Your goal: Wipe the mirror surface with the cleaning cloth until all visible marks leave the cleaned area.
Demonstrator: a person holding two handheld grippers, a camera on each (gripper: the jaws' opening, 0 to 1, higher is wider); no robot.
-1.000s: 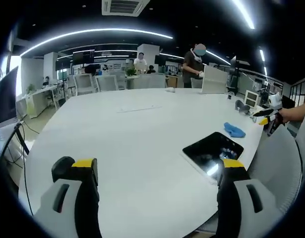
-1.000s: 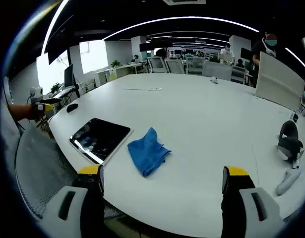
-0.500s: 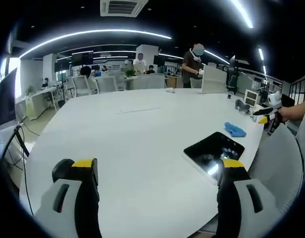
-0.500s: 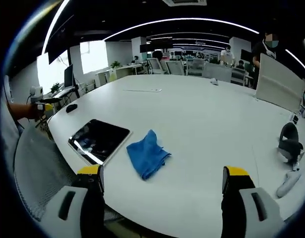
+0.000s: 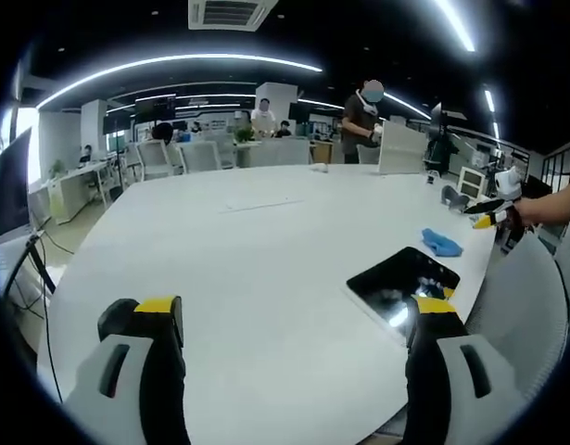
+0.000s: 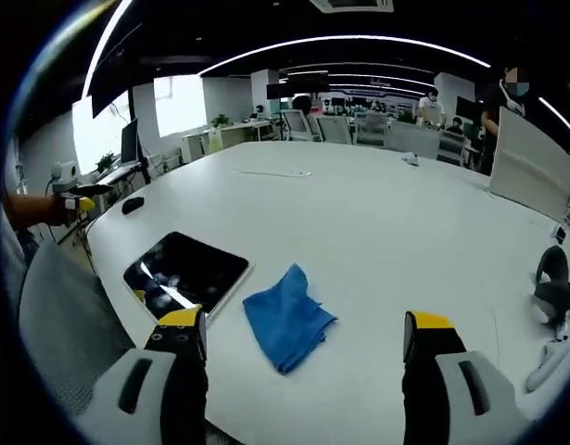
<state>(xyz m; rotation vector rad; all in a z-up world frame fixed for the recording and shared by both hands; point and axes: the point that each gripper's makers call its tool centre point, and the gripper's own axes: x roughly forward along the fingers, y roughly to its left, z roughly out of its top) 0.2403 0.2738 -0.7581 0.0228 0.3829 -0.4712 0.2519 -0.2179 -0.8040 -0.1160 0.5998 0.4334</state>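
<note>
One big white table (image 6: 386, 232) fills both views, w/ an open office behind — desks, chairs, ceiling light strips, people at back. Mirror (image 6: 185, 273) is a dark flat rectangle w/ pale rim, reflecting lights; cloth (image 6: 287, 318) is blue, crumpled, just right of it, lower centre in right gripper view. Right tongs (image 6: 298, 336) spread, empty — cloth lies between the jaws, ahead of them. Left tongs (image 5: 294, 317) spread too; mirror (image 5: 402, 281) sits just above its right jaw, cloth (image 5: 441, 243) beyond.
</note>
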